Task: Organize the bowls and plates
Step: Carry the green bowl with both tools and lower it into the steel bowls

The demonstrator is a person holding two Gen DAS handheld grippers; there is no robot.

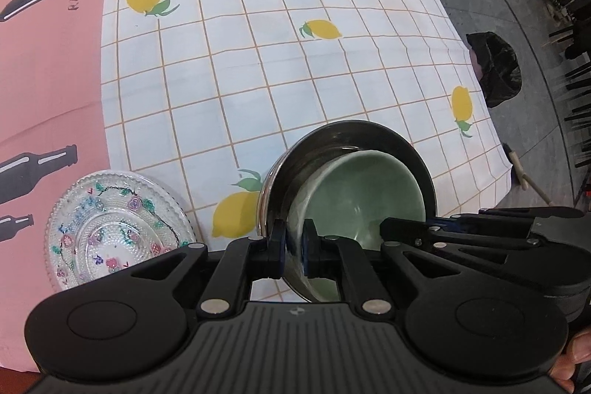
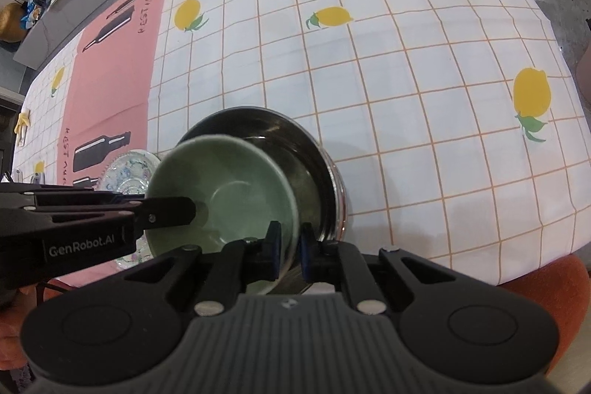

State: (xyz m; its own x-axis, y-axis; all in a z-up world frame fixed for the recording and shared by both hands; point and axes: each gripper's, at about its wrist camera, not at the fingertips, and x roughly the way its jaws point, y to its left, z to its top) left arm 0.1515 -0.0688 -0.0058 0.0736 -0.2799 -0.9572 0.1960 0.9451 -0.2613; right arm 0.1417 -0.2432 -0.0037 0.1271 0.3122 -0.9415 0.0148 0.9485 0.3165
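Note:
A pale green ceramic bowl (image 1: 364, 194) sits tilted inside a larger steel bowl (image 1: 343, 139) on the lemon-print tablecloth. My left gripper (image 1: 293, 250) is shut on the near-left rims of the bowls; which rim the pads pinch I cannot tell. In the right wrist view, my right gripper (image 2: 288, 252) is shut on the green bowl's (image 2: 229, 198) near rim, with the steel bowl (image 2: 295, 143) behind it. The left gripper's finger (image 2: 166, 211) reaches in from the left over the green bowl. A clear glass plate (image 1: 118, 220) with painted flowers lies left of the bowls.
A pink restaurant-print cloth (image 1: 48, 69) covers the table's left side. The table's right edge (image 1: 495, 135) drops to a grey floor with a black bag (image 1: 496, 69). An orange seat (image 2: 546, 279) lies below the near edge.

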